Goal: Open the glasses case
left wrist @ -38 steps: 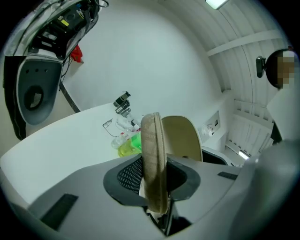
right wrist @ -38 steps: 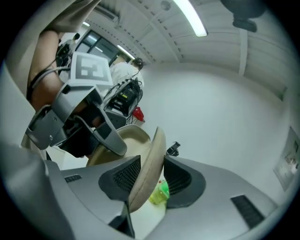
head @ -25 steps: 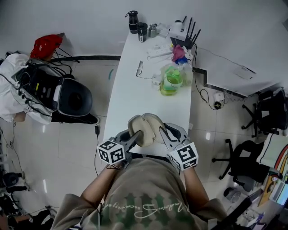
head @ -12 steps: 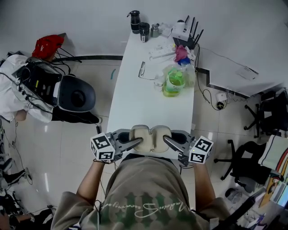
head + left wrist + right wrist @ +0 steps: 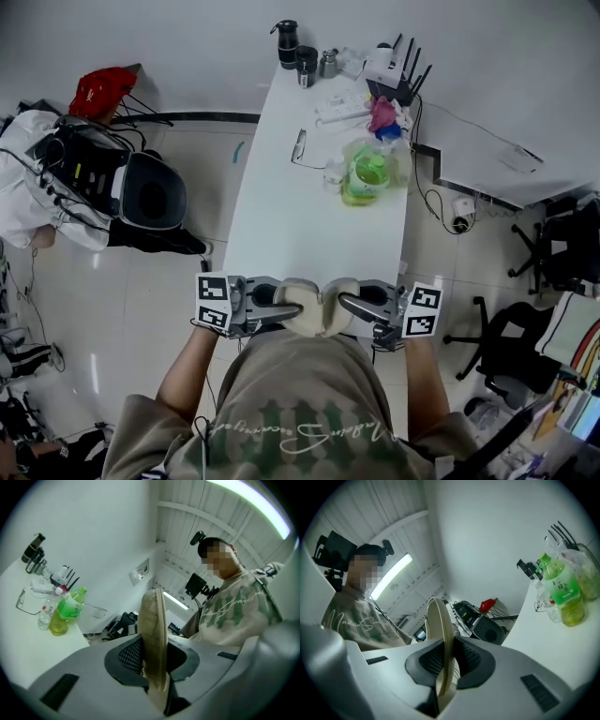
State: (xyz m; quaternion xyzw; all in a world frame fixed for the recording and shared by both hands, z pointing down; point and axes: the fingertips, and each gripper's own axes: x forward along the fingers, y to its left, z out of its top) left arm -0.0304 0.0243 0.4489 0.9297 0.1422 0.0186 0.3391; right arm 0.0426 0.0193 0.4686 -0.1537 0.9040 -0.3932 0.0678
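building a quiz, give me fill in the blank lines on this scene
1. The left gripper and the right gripper are each ____ on the glasses case.
2. The two grippers point ____ each other.
3. In the head view the glasses lie ____ of the bottle.
Missing: shut; toward; left.
The right gripper's jaws have just been closing on the case between them.

I hold both grippers level at my chest, tips facing: left gripper (image 5: 278,303) clamps one glasses case (image 5: 315,315) half, right gripper (image 5: 350,306) jaws, just closing further, pinch the other
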